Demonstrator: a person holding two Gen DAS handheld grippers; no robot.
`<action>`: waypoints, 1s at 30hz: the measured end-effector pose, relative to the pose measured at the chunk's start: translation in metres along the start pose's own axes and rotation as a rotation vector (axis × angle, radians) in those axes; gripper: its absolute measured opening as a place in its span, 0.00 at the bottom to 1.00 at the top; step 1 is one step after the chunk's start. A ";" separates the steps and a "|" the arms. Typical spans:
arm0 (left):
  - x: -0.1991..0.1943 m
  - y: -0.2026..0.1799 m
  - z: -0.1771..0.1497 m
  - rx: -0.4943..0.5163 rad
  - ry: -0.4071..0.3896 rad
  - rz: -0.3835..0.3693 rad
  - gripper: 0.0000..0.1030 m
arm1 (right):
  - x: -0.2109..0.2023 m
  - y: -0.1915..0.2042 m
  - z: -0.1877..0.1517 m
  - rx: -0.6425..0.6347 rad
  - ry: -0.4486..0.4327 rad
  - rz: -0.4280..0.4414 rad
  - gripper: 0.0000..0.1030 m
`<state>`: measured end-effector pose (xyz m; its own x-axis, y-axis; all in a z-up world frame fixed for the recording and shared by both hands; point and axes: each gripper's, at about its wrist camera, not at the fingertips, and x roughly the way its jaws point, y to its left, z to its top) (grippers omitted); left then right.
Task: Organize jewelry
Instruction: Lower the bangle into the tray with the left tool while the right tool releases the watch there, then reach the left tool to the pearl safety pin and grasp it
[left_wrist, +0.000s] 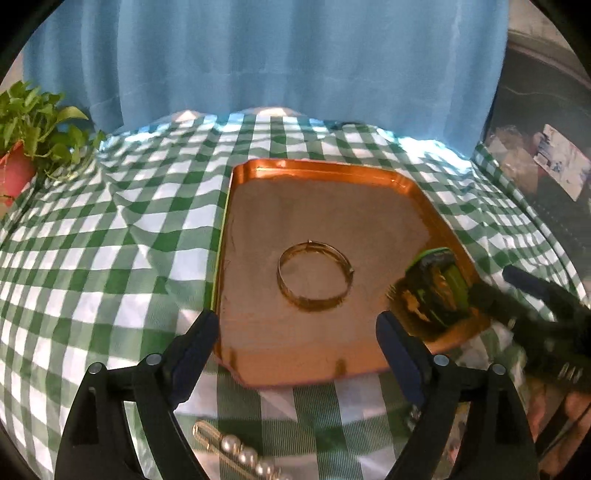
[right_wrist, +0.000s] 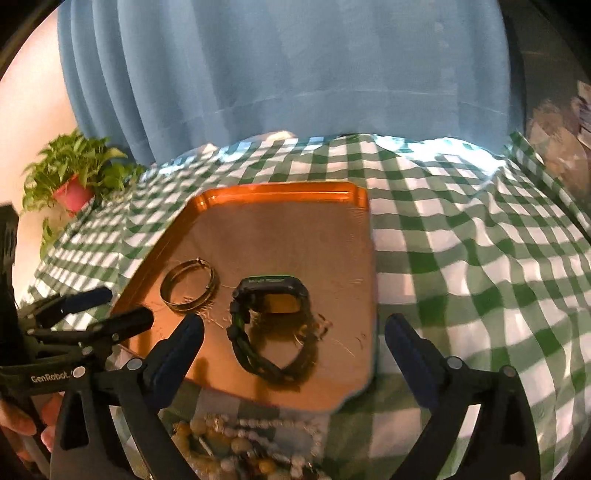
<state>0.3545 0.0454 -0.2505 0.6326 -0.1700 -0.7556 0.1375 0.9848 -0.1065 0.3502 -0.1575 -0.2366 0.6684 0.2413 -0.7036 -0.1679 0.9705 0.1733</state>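
Observation:
An orange tray (left_wrist: 332, 164) lies on the green-checked cloth. On it a gold bangle (left_wrist: 314, 275) lies flat near the middle, and a black and green watch (left_wrist: 436, 291) sits by its right rim. My left gripper (left_wrist: 299, 332) is open over the tray's near edge, with the bangle just beyond its tips and nothing gripped. In the right wrist view my right gripper (right_wrist: 295, 326) is open wide above the watch (right_wrist: 273, 325), its pads clear of it. The bangle (right_wrist: 188, 286) lies left of the watch. The left gripper (right_wrist: 122, 306) shows at the left edge of the tray (right_wrist: 277, 190).
A pearl hair clip (left_wrist: 229, 450) lies on the cloth below the left gripper. Beaded bracelets (right_wrist: 240, 443) are heaped on the cloth before the tray. A potted plant (right_wrist: 74, 173) stands at the far left. A blue curtain hangs behind the table.

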 end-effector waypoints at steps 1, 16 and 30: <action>-0.006 -0.001 -0.004 0.007 -0.010 0.003 0.84 | -0.006 -0.002 0.000 0.012 -0.013 0.000 0.95; -0.069 0.029 -0.078 -0.104 -0.015 0.003 0.84 | -0.103 0.017 -0.029 -0.020 -0.164 0.083 0.99; -0.044 0.018 -0.089 -0.067 0.044 -0.005 0.44 | -0.076 0.049 -0.090 -0.170 -0.005 0.191 0.15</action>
<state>0.2617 0.0734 -0.2765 0.5982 -0.1743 -0.7822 0.0885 0.9844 -0.1518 0.2261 -0.1288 -0.2367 0.6164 0.4205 -0.6657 -0.4108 0.8930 0.1837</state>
